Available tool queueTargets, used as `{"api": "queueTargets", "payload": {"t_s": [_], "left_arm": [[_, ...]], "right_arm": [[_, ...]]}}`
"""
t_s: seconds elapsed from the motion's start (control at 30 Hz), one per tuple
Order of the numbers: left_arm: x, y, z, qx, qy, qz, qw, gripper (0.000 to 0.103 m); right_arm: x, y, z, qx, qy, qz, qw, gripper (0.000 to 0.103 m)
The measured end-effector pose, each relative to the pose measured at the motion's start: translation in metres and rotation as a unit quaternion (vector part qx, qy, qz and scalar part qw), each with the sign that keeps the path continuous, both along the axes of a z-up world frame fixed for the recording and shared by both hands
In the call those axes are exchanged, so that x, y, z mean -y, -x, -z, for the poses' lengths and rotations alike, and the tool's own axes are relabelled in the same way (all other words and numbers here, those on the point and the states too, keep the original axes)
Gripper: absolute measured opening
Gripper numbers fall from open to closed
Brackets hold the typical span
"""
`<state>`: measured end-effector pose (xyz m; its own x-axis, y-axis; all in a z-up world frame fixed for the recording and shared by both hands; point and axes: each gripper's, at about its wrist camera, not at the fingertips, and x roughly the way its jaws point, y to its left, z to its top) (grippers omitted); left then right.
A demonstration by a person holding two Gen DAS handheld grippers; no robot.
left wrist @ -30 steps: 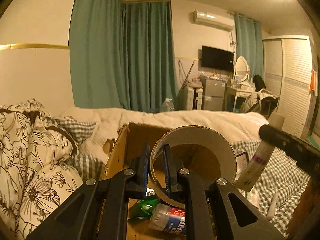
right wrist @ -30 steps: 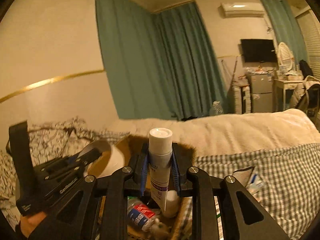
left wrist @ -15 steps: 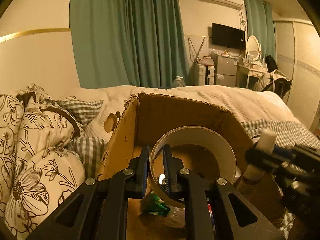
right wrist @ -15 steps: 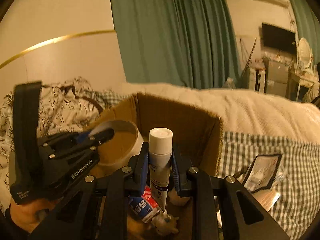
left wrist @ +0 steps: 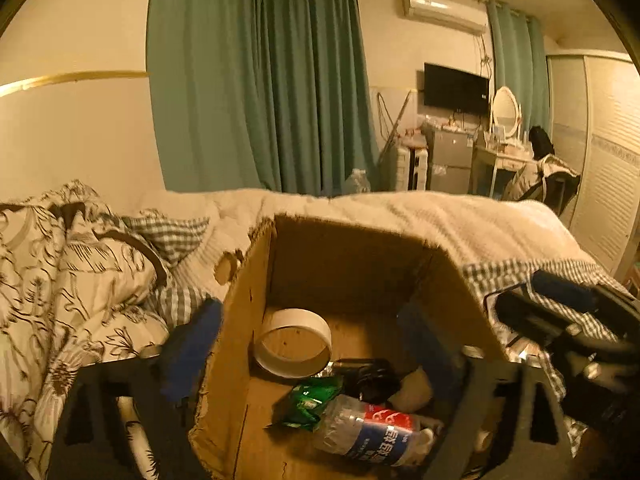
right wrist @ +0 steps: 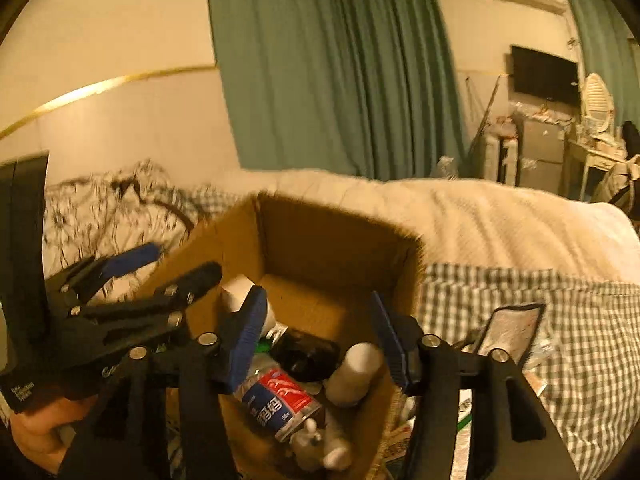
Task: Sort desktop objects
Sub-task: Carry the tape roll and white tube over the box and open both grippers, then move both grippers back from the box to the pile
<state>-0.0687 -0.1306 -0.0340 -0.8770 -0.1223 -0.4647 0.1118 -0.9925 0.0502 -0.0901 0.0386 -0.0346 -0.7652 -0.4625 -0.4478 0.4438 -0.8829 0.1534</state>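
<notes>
An open cardboard box (left wrist: 240,304) stands on the bed. A white tape roll (left wrist: 294,342) lies on its floor at the back left. My left gripper (left wrist: 312,344) hangs over the box with its jaws opening wide and nothing pressed between the pads. My right gripper (right wrist: 316,340) is also opening above the box. The white tube (right wrist: 356,372) lies loose inside, below its blue pads and free of them. A plastic bottle with a red and blue label (left wrist: 368,432), a green packet (left wrist: 316,396) and a black item (left wrist: 368,376) lie in the box too.
A floral quilt (left wrist: 72,280) lies left of the box, a cream blanket (left wrist: 400,216) behind it and a checked sheet (right wrist: 560,320) to the right. A flat pouch (right wrist: 512,328) rests on that sheet. A hand (right wrist: 40,428) holds the left gripper (right wrist: 120,300).
Both grippers came down over the box and opened. The tape roll left the left gripper and lies on the box floor. The white tube left the right gripper and lies in the box.
</notes>
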Motion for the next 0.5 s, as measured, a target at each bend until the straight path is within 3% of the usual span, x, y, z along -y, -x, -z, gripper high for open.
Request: {"api": "queueTargets", "payload": {"t_s": [0.17, 0.23, 0.33, 0.5], "left_arm": [[-0.014, -0.017, -0.020, -0.022, 0.011, -0.001, 0.9997, 0.103], [-0.017, -0.023, -0.028, -0.024, 0.004, 0.002, 0.9997, 0.103], [-0.022, -0.031, -0.037, -0.032, -0.003, 0.000, 0.9995, 0.103], [-0.032, -0.040, -0.048, -0.034, -0.029, -0.013, 0.9989, 0.103]], "right_arm": [[-0.032, -0.014, -0.024, -0.028, 0.021, 0.036, 0.999, 0.078], [-0.047, -0.021, -0.035, -0.043, 0.031, 0.053, 0.997, 0.091], [-0.066, -0.029, -0.050, -0.058, 0.037, 0.077, 0.995, 0.103], [-0.096, -0.039, -0.066, -0.063, 0.028, 0.109, 0.992, 0.103]]}}
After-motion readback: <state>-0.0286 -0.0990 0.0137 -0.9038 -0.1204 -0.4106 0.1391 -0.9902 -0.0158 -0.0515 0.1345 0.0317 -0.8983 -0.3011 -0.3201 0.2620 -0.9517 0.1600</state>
